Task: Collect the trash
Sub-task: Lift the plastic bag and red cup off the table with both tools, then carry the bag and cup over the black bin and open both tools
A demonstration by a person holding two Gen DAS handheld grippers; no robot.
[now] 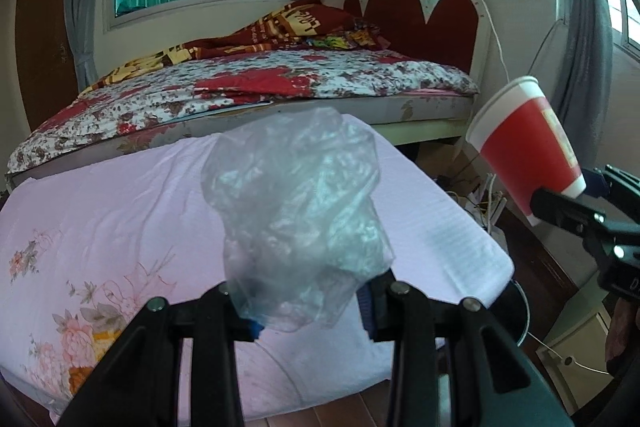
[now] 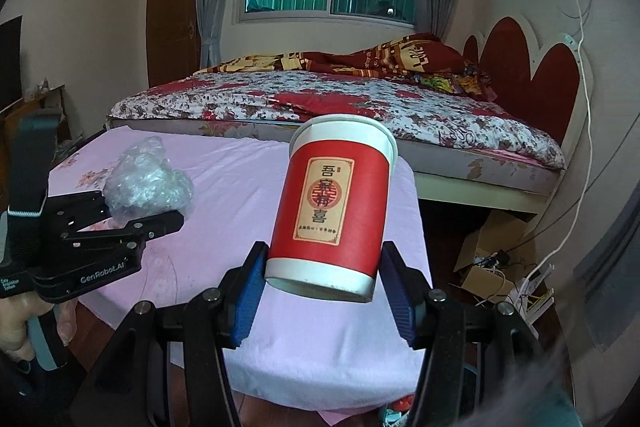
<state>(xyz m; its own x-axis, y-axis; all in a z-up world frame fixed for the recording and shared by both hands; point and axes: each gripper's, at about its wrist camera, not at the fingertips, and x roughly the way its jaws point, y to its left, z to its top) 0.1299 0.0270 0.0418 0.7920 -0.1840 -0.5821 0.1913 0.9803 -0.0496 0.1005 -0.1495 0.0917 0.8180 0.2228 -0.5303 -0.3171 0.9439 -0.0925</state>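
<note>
A red paper cup (image 2: 334, 207) sat clamped near its base between the blue pads (image 2: 248, 301) of my right gripper (image 2: 324, 291), tilted above the pink-sheeted table (image 2: 248, 163). To its left, my left gripper (image 1: 308, 311) was closed on a crumpled clear plastic bag (image 1: 298, 215), also held over the table. Behind both stood a bed (image 2: 320, 103) with a floral cover.

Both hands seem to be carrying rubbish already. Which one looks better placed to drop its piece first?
No bin is in view, so neither is clearly ahead. The left tool pinches a crumpled plastic bag; the right tool clamps a red paper cup. Both are held above the pink-covered table.
</note>
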